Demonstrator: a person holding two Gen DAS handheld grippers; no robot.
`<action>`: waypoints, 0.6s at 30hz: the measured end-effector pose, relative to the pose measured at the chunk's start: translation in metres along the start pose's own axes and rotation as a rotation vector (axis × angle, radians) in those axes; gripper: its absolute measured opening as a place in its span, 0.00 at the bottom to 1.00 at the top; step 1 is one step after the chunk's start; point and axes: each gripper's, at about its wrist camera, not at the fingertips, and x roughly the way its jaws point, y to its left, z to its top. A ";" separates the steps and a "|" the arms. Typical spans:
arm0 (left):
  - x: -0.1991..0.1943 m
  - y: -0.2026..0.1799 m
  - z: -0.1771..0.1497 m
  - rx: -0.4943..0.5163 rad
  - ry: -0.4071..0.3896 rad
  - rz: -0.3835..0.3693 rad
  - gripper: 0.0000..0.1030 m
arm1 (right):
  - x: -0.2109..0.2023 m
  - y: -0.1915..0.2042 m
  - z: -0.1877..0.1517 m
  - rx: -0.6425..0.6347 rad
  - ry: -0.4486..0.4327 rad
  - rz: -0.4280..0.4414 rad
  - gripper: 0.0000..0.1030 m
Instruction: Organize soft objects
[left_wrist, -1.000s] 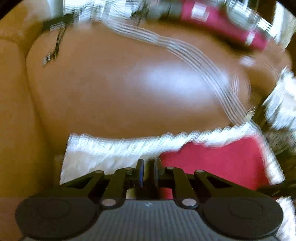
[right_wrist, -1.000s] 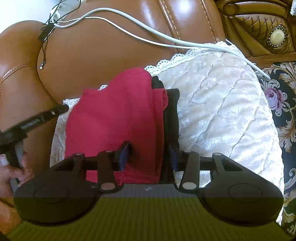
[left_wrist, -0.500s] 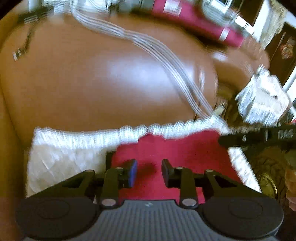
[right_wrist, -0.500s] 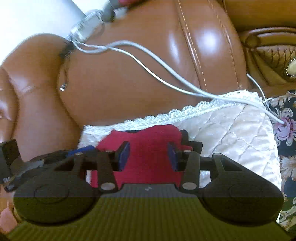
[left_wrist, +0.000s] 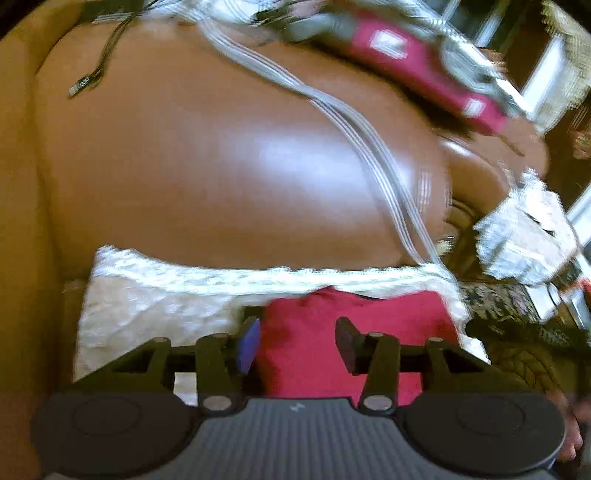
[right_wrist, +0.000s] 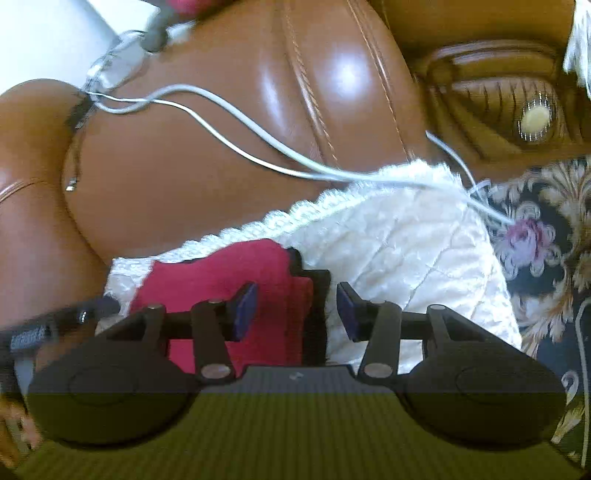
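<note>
Left wrist view: your left gripper (left_wrist: 297, 341) hangs with its jaws spread wide over a red cloth (left_wrist: 354, 317), gripping nothing. You can see the cloth lying on a white quilted cover (left_wrist: 147, 306) with a lace edge, spread over the seat of a brown leather sofa (left_wrist: 207, 158). White cables (left_wrist: 369, 147) trail across the sofa's shiny backrest, and a thin black cable (left_wrist: 99, 70) dangles near its upper left. A pink and grey device (left_wrist: 413, 70) rests along the top of the backrest, blurred. At the right edge you can make out part of your other tool as a dark bar (left_wrist: 524, 332), just beside the cloth.

Right wrist view: your right gripper (right_wrist: 295, 308) is likewise spread open and empty. Between its fingers you see the right edge of the red cloth (right_wrist: 229, 273), with a black cloth (right_wrist: 317, 295) showing from under it; both lie on the white cover (right_wrist: 406, 236). The white cables (right_wrist: 236, 122) cross the sofa (right_wrist: 192, 184) and run over the cover's lace edge. A carved wooden armrest (right_wrist: 491, 107) and a dark floral carpet (right_wrist: 546, 221) fill the right side. Your left tool (right_wrist: 55, 321) enters from the lower left, its tip near the red cloth.
</note>
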 end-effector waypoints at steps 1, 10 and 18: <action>0.007 0.009 0.004 -0.041 0.044 -0.017 0.49 | -0.005 0.003 -0.002 -0.007 -0.008 0.012 0.53; 0.049 0.052 0.015 -0.340 0.190 -0.186 0.47 | -0.001 0.040 -0.029 -0.142 0.088 0.171 0.53; 0.042 0.054 0.003 -0.330 0.055 -0.234 0.14 | 0.013 0.043 -0.038 -0.144 0.130 0.162 0.53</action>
